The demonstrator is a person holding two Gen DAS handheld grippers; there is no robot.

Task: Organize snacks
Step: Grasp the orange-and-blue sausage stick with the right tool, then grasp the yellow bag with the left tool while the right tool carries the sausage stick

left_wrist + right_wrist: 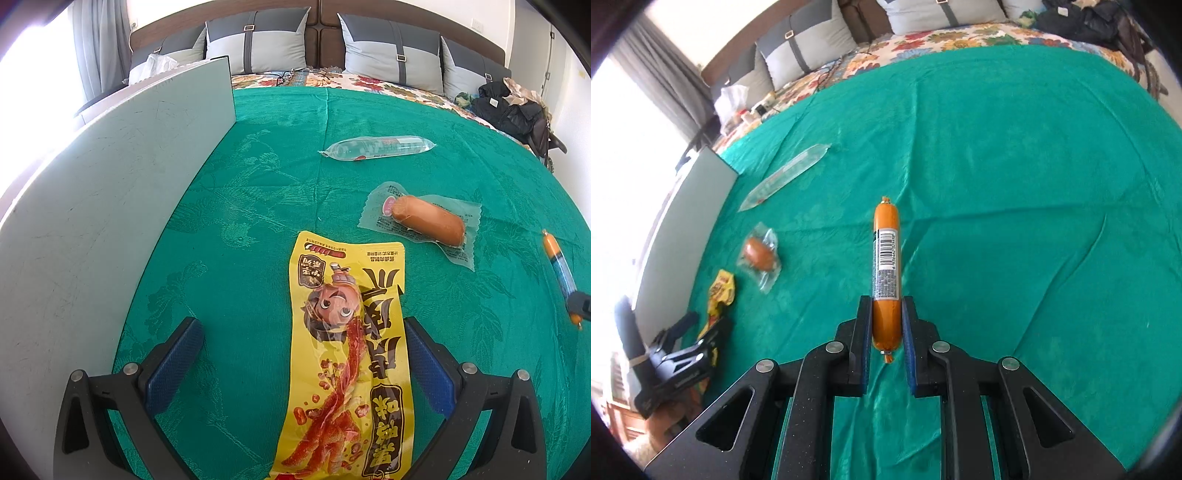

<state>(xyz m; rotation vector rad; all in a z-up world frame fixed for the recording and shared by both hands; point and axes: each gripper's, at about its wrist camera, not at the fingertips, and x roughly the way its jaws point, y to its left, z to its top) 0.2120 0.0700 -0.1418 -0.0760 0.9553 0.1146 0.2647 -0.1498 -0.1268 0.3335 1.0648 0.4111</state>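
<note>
Right gripper (886,328): jaws clamped on the lower end of the orange sausage stick (886,273); both pads press its sides.
Orange sausage stick: points straight away from the right gripper along its fingers; knotted tip shows behind the pads. White barcode label and a grey printed panel on the casing; digits too small to read.
Left gripper (304,354): jaws stand wide apart, one finger either side of the yellow snack packet (347,354), pads clear of it.
Yellow snack packet: lies flat on the green cloth (258,177), long axis running away from the left gripper. Print: cartoon face, red spicy strips, large black Chinese characters seen upside down; small print not legible.
Wrapped sausage (428,221): in a clear pouch, beyond and to the right of the yellow packet, apart from it. Red round sticker at one end, writing unreadable.
Clear long packet (376,147): farther back, lying crosswise, well apart from the others.
White board (110,206): stands upright along the left edge of the cloth.
Open room: broad bare cloth ahead and right of the right gripper.
Far edge: floral bedspread (369,83) and grey pillows (258,44).
</note>
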